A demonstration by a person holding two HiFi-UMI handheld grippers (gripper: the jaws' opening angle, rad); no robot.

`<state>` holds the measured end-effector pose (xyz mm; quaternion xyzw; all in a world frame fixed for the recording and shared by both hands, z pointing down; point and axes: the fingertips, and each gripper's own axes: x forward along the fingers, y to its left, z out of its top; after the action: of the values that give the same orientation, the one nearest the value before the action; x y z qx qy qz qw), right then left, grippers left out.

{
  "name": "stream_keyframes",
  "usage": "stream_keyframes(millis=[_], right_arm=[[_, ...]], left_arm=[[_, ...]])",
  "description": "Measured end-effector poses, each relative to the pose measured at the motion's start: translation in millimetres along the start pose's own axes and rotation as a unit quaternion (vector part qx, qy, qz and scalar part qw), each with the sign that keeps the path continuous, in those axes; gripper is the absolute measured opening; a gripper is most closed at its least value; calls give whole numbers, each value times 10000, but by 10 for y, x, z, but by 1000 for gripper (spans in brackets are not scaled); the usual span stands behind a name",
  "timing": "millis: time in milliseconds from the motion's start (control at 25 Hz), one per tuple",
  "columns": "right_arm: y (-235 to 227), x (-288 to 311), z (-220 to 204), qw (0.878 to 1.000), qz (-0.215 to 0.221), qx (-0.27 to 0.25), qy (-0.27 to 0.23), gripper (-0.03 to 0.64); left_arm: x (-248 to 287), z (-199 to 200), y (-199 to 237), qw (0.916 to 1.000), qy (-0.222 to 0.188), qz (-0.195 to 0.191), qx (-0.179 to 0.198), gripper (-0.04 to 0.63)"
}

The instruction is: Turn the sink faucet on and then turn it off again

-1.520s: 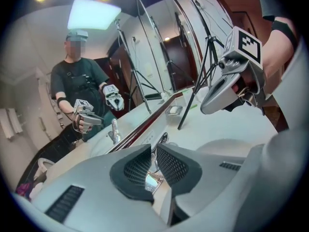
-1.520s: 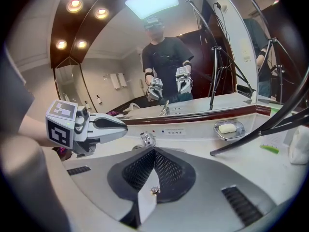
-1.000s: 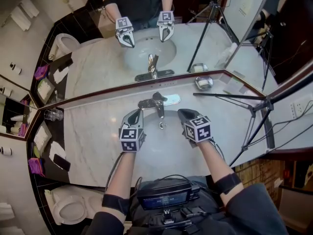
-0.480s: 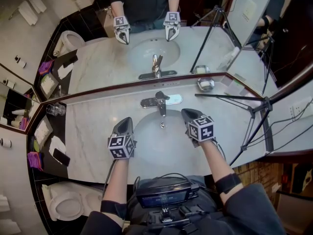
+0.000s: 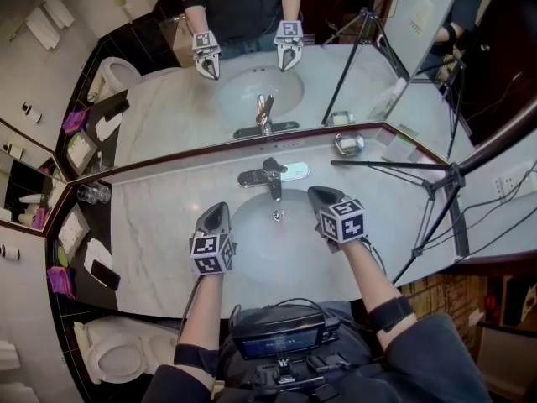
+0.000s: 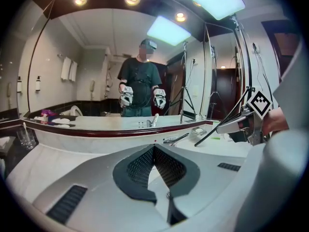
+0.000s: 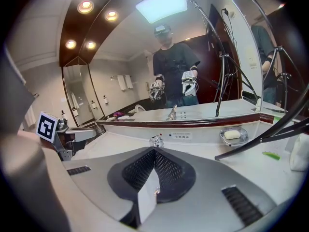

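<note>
Grey left tool (image 5: 218,209), right tool (image 5: 313,194): closed, tilted down, flanking sink (image 5: 270,246).

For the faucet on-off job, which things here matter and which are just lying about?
Belongs to the job: faucet; sink basin; left gripper and right gripper, both shut, empty, apart from the faucet.
Just lying about: soap dish; drinking glasses; tripod; toilet.
</note>
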<state>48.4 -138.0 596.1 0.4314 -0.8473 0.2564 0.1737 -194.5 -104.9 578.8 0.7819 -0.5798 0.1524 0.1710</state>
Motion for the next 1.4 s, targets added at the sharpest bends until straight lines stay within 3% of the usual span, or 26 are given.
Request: stream_keyframes(millis=[200,400,640,840,960,1200,1400], right_arm=[[-22,23,13,10000,-11,23,-2,19],[-57,51,5,10000,-23,59,33,18],[-125,84,-7,9999,-57,116,47,18],[-190,89,-12,9998,-82,153,69,19],[-228,82,-33,9997,-110,184,77,20],[-324,49,-78,9994,-204,270,106,19],[-427,-5,-93,9989,-296,345,79,19]], left_arm=[[187,36,-164,9979,72,-280,581,44],[454,170,-529,9878,195,-850,1292,94],[843,200,-893,9651,335,-1352,2219,169],[1130,78,-1148,9333,584,-1640,3141,206],[1298,5,-1214,9232,721,-1737,3350,206],[1534,-85,-1294,9119,962,-1926,3494,204],[1634,-209,-1433,8953,1114,-2137,3747,202]])
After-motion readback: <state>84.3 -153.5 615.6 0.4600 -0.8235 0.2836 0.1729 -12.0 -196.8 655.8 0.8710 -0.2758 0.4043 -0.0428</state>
